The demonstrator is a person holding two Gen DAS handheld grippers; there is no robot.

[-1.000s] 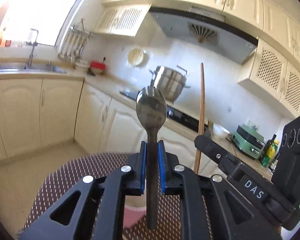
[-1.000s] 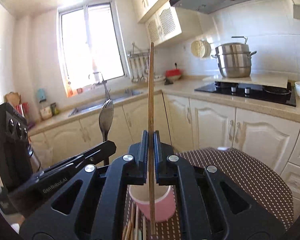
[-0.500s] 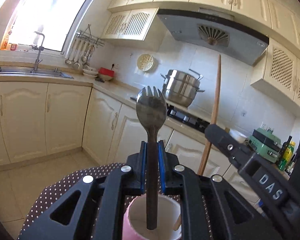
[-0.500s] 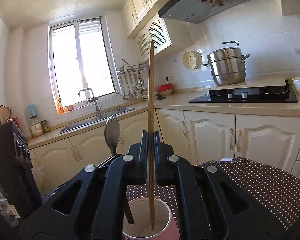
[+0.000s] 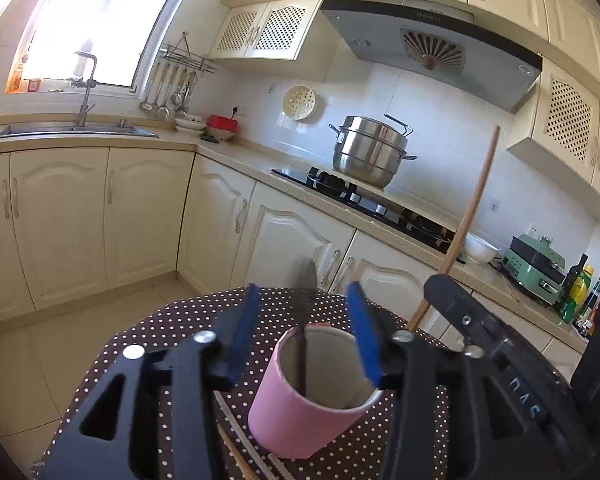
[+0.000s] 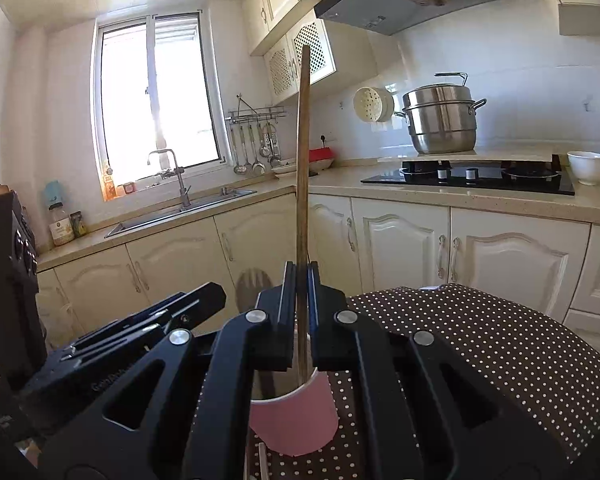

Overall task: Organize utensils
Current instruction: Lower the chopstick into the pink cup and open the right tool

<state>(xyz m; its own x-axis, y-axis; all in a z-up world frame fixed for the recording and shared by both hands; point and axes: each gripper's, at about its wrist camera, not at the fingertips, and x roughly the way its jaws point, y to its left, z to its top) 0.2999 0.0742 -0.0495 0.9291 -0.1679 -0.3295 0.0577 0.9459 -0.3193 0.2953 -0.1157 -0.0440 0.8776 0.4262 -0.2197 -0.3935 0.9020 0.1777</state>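
spork [image 5: 303,360] stands in the pink cup [image 5: 300,420], thin dark metal handle upright inside the pale inner wall; its head is a motion-blurred smudge above the rim in both views [image 6: 254,288]. left view only: left hand-held gripper [image 5: 304,320] has its jaws spread wide, blue pads [image 5: 362,340] either side of the cup mouth, touching nothing, spork handle loose between them. loose wooden sticks [image 5: 236,436] lie flat on the cloth just beside the cup base, seen properly only here. right view only: right hand-held gripper [image 6: 299,292] is clenched on a long round wooden chopstick [image 6: 302,184], held near vertical, lower end inside the cup [image 6: 296,424]; from the left view the same chopstick [image 5: 466,220] reads as tilted and the grip point is hidden behind the right gripper body. cup is a smooth matte cylinder, pink outside, sitting on the round worktop [image 6: 500,344] with brown white-dotted cloth. both grippers are black plastic with silver screws. steel stacked pot [image 6: 440,120] shiny on the black glass hob [image 6: 480,176], visible in both views.
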